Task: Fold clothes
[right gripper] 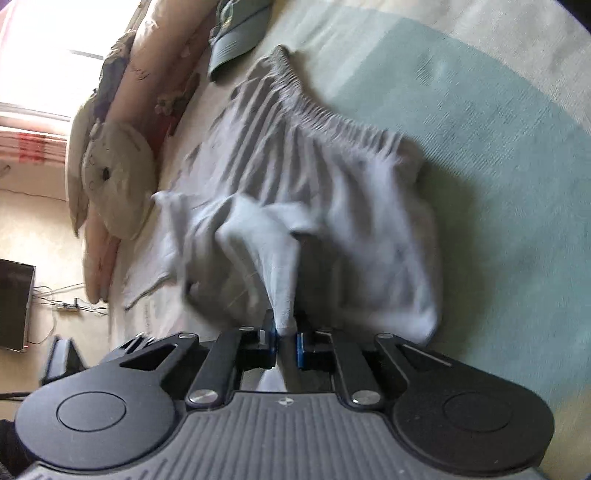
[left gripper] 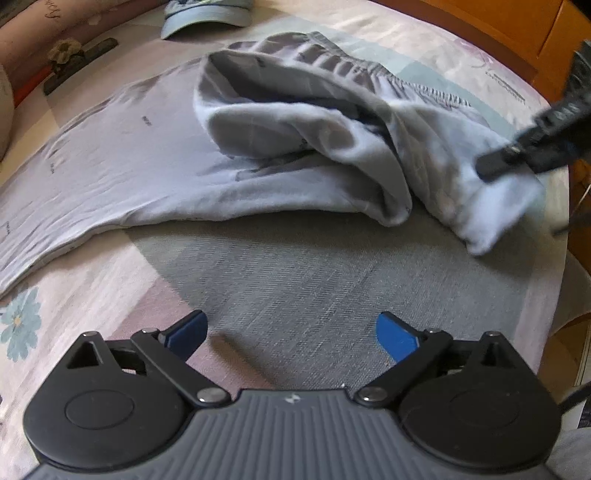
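Grey sweatpants (left gripper: 155,158) with a gathered elastic waistband (left gripper: 354,66) lie on a patterned bedspread. One leg stretches out flat to the left; the other is lifted and folded over itself near the waist. My right gripper (right gripper: 286,338) is shut on the hem of that lifted leg (right gripper: 284,295); in the left wrist view it shows as a blurred black shape (left gripper: 535,144) at the right, against the pale fabric. My left gripper (left gripper: 291,334) hovers open above the grey patch of bedspread in front of the pants, nothing between its blue pads.
A blue-grey cap (left gripper: 207,18) lies at the far end of the bed (left gripper: 295,273). A long pink pillow (right gripper: 162,74) and a round plush toy (right gripper: 114,177) line the far side. An orange wooden frame (left gripper: 517,33) borders the bed on the right. A dark screen (right gripper: 14,306) stands against the wall.
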